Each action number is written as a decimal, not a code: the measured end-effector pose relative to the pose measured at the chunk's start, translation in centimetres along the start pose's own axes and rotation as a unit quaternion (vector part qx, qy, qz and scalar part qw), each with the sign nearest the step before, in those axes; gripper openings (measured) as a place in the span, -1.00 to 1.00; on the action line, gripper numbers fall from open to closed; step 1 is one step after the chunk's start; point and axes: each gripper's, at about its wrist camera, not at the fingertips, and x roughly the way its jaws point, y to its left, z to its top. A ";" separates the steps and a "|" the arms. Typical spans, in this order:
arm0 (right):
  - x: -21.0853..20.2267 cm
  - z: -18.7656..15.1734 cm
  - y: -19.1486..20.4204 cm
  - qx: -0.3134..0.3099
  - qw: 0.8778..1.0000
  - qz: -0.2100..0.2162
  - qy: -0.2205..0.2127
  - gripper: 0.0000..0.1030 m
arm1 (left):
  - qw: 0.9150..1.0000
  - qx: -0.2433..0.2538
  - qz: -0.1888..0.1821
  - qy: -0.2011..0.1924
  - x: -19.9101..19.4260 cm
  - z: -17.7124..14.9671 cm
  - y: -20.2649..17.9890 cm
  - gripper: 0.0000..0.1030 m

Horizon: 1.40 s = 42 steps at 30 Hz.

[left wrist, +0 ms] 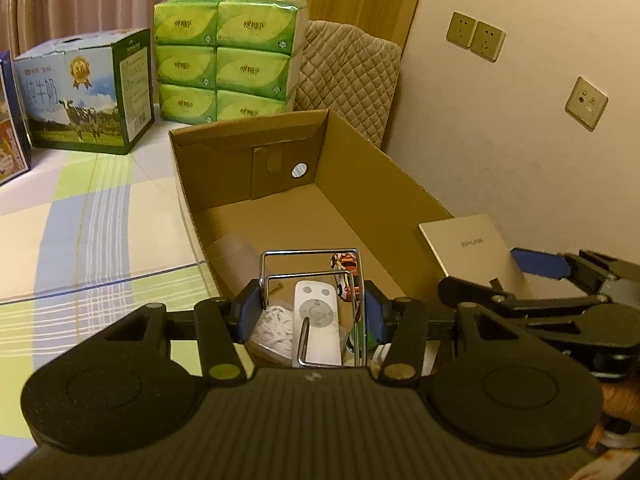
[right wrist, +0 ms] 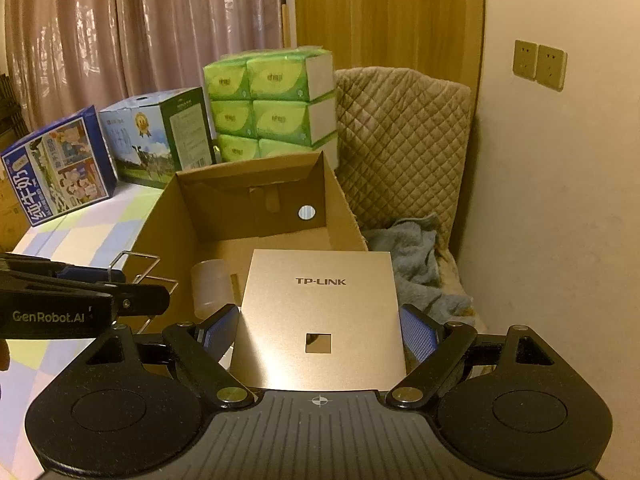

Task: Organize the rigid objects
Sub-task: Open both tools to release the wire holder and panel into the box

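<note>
Left tool (left wrist: 312,304): its blue pads are clamped on the two sides of a chrome bent-wire rack (left wrist: 310,280), which is held above the near end of the open brown cardboard box (left wrist: 360,168).

Seen through the rack, lying in the near end of the box: a white remote control with a round button pad (left wrist: 318,320), a coil of white cable (left wrist: 274,326) to its left, and a small red-and-white toy car (left wrist: 346,276) to its right. A clear, frosted plastic cylinder (left wrist: 234,252) stands in the box just beyond the rack, near the left wall.

Right tool (right wrist: 320,332): its jaws stand wide and pinch the left and right edges of a flat, square, champagne-gold panel marked TP-LINK (right wrist: 320,312), which has a small square cut-out near its lower edge. The panel is tilted and held over the near right part of the box.

The box rests on a surface covered with a pastel checked cloth (left wrist: 92,216); whether this is a desk or a bed cannot be determined. Its far half is bare cardboard, with a round hole in the end wall.

Beyond the box: a blue-green milk carton case printed with a cow (left wrist: 88,92), a stack of green tissue packs (left wrist: 228,60), and a beige quilted cover (right wrist: 404,140) against the wall.
</note>
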 end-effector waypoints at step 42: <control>2.6 0.8 1.1 0.012 1.000 0.015 0.014 0.61 | 0.997 -0.047 0.047 -0.035 -2.4 0.1 5.4 0.29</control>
